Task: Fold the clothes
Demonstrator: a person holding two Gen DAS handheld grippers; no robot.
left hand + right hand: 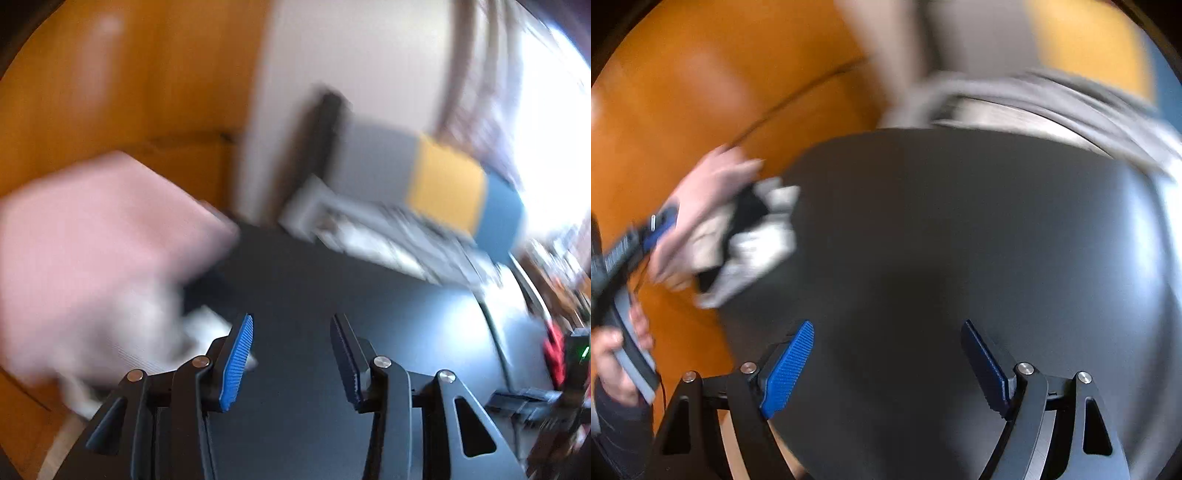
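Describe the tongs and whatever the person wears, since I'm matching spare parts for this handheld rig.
Both the left tongs and the right tongs have black linkage arms with silver pivot pins and triangular cut-outs. Each finger carries a ribbed blue pad. In the right wrist view, the hand on the other handle shows a dark sleeve cuff.

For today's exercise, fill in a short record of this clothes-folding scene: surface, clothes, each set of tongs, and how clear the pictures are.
surface: dark round table
clothes: pink and white clothes bunched at the table's left edge
left tongs: open, nothing between the pads
right tongs: open, nothing between the pads
hand: grips the other tool's handle, at the left of the right wrist view
clarity: both views blurred; garment types cannot be told
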